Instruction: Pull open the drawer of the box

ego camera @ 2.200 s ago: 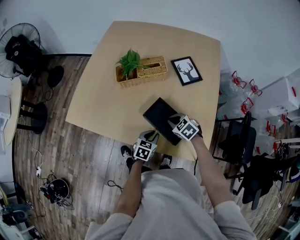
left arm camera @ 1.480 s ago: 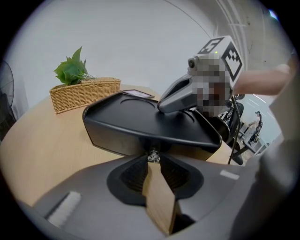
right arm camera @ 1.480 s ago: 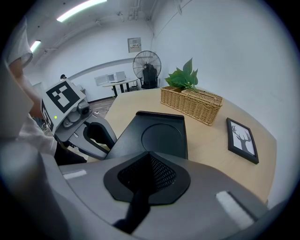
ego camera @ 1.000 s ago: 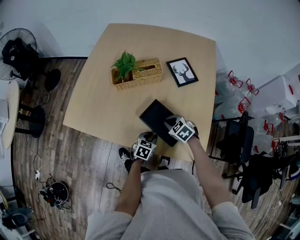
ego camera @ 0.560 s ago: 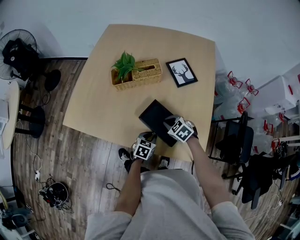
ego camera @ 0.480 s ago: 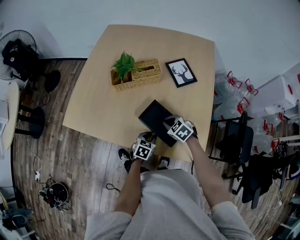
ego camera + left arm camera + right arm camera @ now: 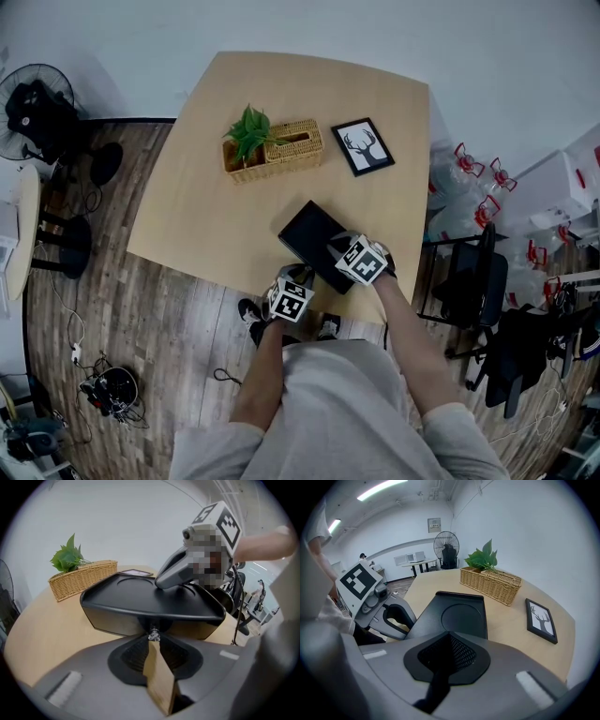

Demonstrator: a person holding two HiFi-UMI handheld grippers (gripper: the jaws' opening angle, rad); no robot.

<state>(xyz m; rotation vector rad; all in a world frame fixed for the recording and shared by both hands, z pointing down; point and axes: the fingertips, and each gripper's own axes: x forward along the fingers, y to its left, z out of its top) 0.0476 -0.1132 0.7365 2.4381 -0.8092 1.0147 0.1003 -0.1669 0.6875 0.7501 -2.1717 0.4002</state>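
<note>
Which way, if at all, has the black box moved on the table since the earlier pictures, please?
No: the black box sits just as far from the deer picture and basket as before.

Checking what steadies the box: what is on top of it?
The right claw rests on top of the box, jaws together; nothing else sits there. The patch under its tip is covered, and the box's inside cannot be seen.
</note>
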